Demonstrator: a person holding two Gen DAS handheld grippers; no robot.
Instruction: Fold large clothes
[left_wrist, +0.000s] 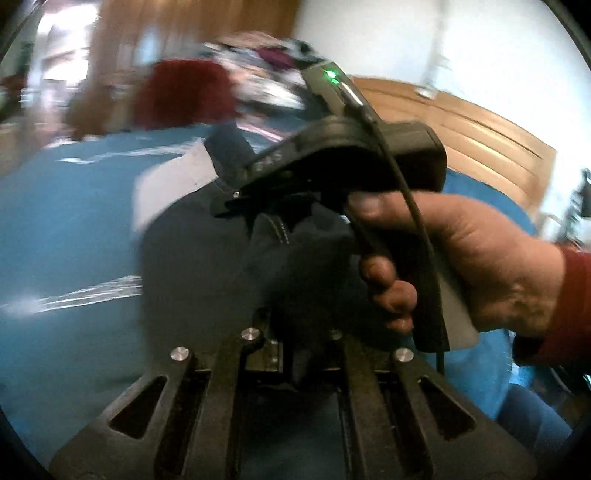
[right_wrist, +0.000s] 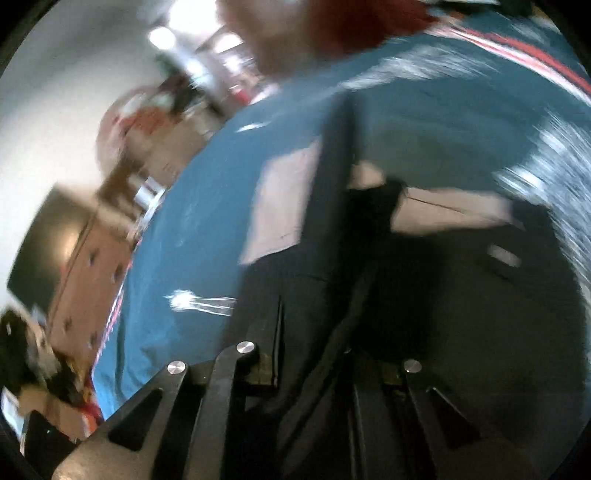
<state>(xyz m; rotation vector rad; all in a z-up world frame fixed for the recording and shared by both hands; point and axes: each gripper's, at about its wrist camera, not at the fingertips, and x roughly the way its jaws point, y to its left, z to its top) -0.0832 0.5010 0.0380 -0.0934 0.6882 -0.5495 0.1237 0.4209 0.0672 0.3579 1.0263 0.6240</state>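
A dark navy garment (left_wrist: 207, 266) with pale grey panels lies partly lifted over a blue bedspread (left_wrist: 66, 221). In the left wrist view my left gripper (left_wrist: 295, 339) is shut on a bunched fold of it, and the cloth hides the fingertips. A hand (left_wrist: 472, 258) in a red sleeve holds my right gripper (left_wrist: 236, 201) just ahead, its jaws pinched on the garment's stitched edge. The right wrist view is blurred: the dark garment (right_wrist: 424, 295) runs up between my right gripper's (right_wrist: 314, 358) fingers, which are closed on it.
A heap of red and mixed clothes (left_wrist: 192, 92) sits at the far side of the bed. A wooden headboard (left_wrist: 480, 129) runs along the right. The right wrist view shows a wooden dresser (right_wrist: 96, 266) left of the blue bedspread (right_wrist: 207, 206).
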